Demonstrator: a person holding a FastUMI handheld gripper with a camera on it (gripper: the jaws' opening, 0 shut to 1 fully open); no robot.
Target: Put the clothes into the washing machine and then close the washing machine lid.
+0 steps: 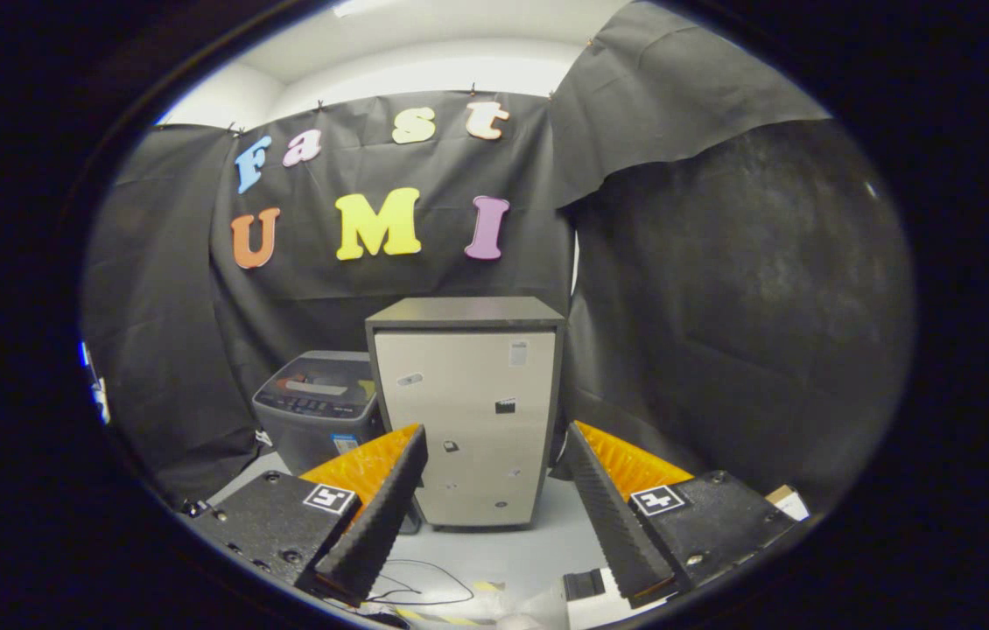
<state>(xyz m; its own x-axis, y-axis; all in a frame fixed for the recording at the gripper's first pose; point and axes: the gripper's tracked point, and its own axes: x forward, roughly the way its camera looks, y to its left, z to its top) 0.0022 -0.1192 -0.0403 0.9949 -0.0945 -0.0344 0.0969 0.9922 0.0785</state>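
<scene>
My gripper [494,433] is open, with its two fingers [381,507] spread wide and nothing between them. Well beyond the left finger a grey top-loading washing machine [319,407] stands on the floor against the black cloth wall. Its lid looks down, with a control panel along the near edge. I cannot make out any clothes.
A tall grey cabinet [468,411] with a pale front door stands right of the washing machine, straight ahead between the fingers. Thin black cables [424,582] lie on the pale floor [503,551] just below the fingers. Black cloth hangs on all sides.
</scene>
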